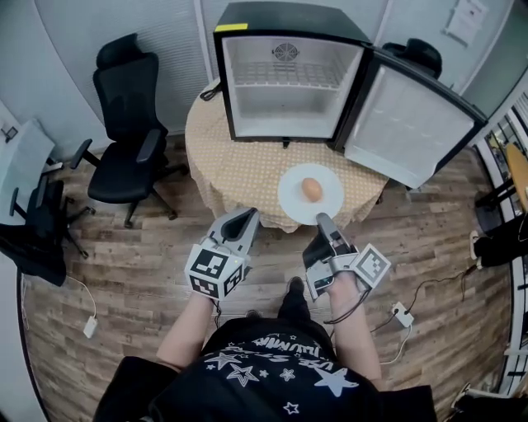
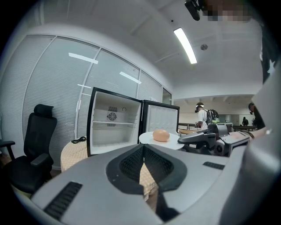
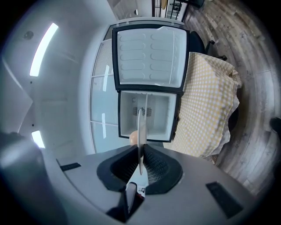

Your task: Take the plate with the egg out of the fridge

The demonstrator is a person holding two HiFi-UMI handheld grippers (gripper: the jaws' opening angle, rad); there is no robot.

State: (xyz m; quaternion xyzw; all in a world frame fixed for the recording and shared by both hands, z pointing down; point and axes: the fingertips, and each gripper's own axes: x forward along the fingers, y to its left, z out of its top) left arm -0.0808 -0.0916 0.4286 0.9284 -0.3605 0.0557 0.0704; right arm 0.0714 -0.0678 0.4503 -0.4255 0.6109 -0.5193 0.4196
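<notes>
Jaws of right gripper [image 1: 322,219] clamp plate [image 1: 292,199]; egg [image 1: 311,189] aboard.

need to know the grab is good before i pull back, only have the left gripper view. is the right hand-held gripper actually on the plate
Observer: Yes. In the right gripper view the right hand-held gripper is shut on the plate, with the rim edge-on between its jaws.
Operator: is the plate clear of the mini fridge
Observer: Yes. In the head view it is outside the mini fridge, over the near edge of the round table.
Operator: egg near the rim?
Observer: No. From above, the egg sits at about the plate's middle.
</notes>
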